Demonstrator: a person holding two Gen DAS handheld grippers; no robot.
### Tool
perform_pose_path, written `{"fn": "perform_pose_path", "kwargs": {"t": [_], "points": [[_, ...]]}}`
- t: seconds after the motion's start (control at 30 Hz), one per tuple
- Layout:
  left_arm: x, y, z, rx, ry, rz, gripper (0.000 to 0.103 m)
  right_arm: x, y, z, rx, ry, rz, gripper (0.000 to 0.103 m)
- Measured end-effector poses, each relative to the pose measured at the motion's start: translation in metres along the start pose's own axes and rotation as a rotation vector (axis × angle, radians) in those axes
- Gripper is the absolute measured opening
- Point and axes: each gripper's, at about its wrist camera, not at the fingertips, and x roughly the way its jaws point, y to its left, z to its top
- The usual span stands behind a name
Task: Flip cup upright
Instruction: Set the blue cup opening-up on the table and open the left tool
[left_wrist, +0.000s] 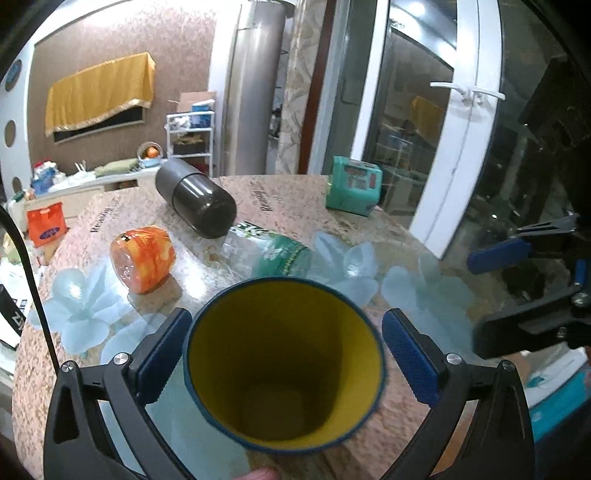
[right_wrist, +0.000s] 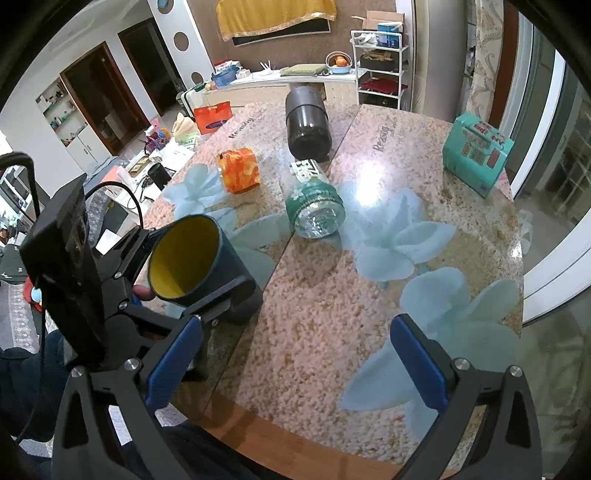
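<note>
The cup (left_wrist: 284, 365) is dark blue outside and yellow inside. In the left wrist view it sits between the fingers of my left gripper (left_wrist: 286, 354), mouth toward the camera; the left pad touches it, while a gap shows at the right pad. In the right wrist view the cup (right_wrist: 192, 254) is tilted, mouth up and to the left, with its base near the table, between the left gripper's fingers (right_wrist: 221, 291). My right gripper (right_wrist: 295, 365) is open and empty over the table's near edge.
On the round speckled table (right_wrist: 332, 295) lie a clear bottle with a green label (right_wrist: 314, 206), a dark cylinder (right_wrist: 308, 122), an orange packet (right_wrist: 240, 170) and a teal box (right_wrist: 476, 155). A glass door stands at the right.
</note>
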Motion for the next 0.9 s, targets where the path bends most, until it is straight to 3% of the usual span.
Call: {"fn": "perform_pose_path", "kwargs": {"t": [0.13, 0.4, 0.53, 0.7, 0.9], "points": [[-0.012, 0.005, 0.006, -0.016, 0.062, -0.031, 0.103, -0.006, 0.009, 0.004, 0.005, 0.005, 0.032, 0.102], [-0.03, 0.019, 0.025, -0.027, 0.256, 0.029, 0.103, -0.03, 0.024, 0.023, 0.055, -0.017, 0.047, 0.102], [-0.036, 0.033, 0.037, -0.041, 0.372, 0.02, 0.103, -0.04, 0.034, 0.039, 0.096, -0.04, 0.002, 0.102], [-0.037, 0.048, 0.054, -0.026, 0.509, 0.085, 0.103, -0.044, 0.046, 0.054, 0.182, -0.053, -0.032, 0.102], [-0.043, 0.068, 0.073, -0.009, 0.567, 0.036, 0.103, -0.04, 0.067, 0.068, 0.246, -0.015, -0.111, 0.102]]}}
